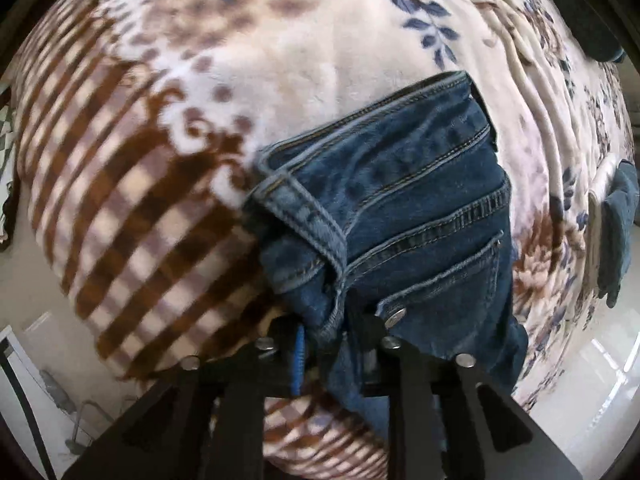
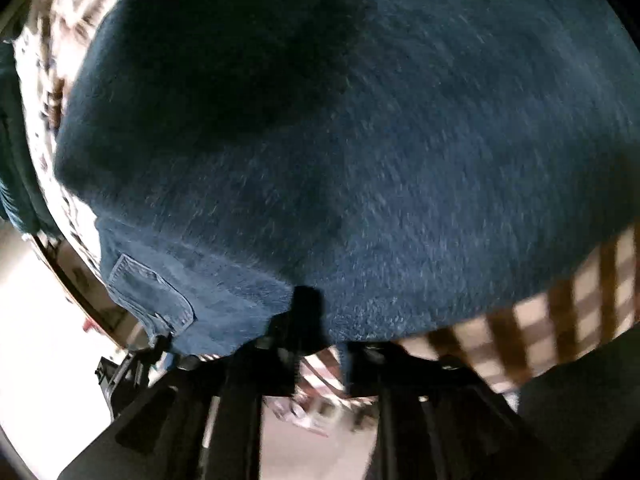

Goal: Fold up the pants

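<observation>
Pants (image 1: 408,200) were matt blue denim with raised stitched seams and a shiny metal rivet (image 1: 396,315), lying on a fuzzy plush blanket (image 1: 160,128); left hand-held gripper (image 1: 324,344) matt black plastic.

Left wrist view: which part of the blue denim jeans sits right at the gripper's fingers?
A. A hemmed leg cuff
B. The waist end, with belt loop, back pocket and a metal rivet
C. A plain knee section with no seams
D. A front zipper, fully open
B: the blue denim jeans show a belt loop, stitched back pocket and metal rivet right beside the left gripper.
</observation>
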Available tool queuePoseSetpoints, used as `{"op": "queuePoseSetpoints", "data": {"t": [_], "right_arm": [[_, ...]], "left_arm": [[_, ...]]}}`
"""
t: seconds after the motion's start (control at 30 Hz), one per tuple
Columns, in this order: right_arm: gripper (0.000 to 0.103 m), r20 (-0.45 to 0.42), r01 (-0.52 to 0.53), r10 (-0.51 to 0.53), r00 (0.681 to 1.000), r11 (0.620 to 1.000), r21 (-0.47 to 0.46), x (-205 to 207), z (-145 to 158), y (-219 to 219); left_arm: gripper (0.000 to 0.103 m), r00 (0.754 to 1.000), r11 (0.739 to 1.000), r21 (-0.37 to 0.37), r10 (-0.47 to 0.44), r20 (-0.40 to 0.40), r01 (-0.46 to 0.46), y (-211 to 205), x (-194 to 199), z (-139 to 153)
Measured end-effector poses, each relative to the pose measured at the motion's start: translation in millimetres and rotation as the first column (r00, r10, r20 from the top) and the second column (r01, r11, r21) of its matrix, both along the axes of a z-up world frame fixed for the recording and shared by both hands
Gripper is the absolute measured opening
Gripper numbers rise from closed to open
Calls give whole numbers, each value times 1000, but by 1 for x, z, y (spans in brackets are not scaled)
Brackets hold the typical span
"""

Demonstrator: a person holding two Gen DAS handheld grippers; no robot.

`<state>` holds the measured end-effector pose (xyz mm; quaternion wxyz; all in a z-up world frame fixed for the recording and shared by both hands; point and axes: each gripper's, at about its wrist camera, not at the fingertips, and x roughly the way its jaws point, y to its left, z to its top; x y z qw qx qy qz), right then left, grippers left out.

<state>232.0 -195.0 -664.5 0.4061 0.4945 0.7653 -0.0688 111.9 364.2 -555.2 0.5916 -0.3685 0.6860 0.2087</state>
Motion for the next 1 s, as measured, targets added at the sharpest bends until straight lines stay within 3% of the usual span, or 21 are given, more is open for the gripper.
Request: {"op": "queuePoseSetpoints", "data": {"t": [0.03,0.07,0.17,0.23,0.3,0.33,0.37,0.4,0.47,0.5,0.53,0.6,0.63,0.67,0.7,0.8,0.9,1.0], "right_arm": [[49,13,-25,25,1000,1000,5,5,7,-3],[66,29,-71,72,997,997,-17,13,20,-8],[68,120,-225,239,964,967,-117,39,58,-12],[68,232,-351,398,887,910,-219,73,82,1],[68,311,-414,510,802,850,-324,109,90,4],[68,339,-417,520,785,846,-331,126,91,3],[68,377,-400,501,779,860,-317,146,90,0],[68,414,-363,442,796,895,-258,168,83,-3],[68,408,-319,337,848,941,-114,198,62,-7],[68,379,-312,313,871,948,-65,211,49,-4],[67,359,-343,329,873,939,-28,223,39,8],[65,333,-434,409,849,901,-2,227,28,22],[59,330,-495,466,821,869,1,225,26,30],[31,318,-554,528,787,833,-14,225,22,39],[25,300,-589,576,761,806,-54,224,18,46],[14,322,-598,599,733,793,-113,214,27,47],[6,413,-605,606,680,782,-151,190,57,52],[5,446,-610,589,674,784,-114,161,71,56]], "left_arm": [[21,1000,999,21,-29,-2,29,-4,-1,10],[21,998,997,40,-59,9,58,-10,-1,23],[25,971,971,93,-227,78,219,-55,18,58],[26,938,952,53,-307,161,303,-91,47,58],[26,911,931,-20,-352,213,364,-125,83,36],[26,909,927,-22,-361,211,373,-135,93,27],[26,908,926,-34,-361,212,376,-141,102,17],[26,909,922,-67,-362,208,382,-148,112,4],[26,917,927,-66,-353,187,370,-154,121,-11],[26,912,921,-70,-364,190,382,-156,124,-18],[26,911,920,-53,-375,173,389,-156,124,-21],[26,921,925,-86,-354,163,371,-148,116,-27],[26,929,929,-100,-340,149,356,-144,111,-32],[26,935,932,-113,-327,140,343,-141,108,-34],[26,945,937,-145,-301,126,318,-137,103,-38],[26,979,942,-269,-182,94,200,-126,94,-42],[30,999,906,-423,-18,31,29,-119,82,-48],[40,996,861,-502,71,-49,-86,-123,77,-63]]}}
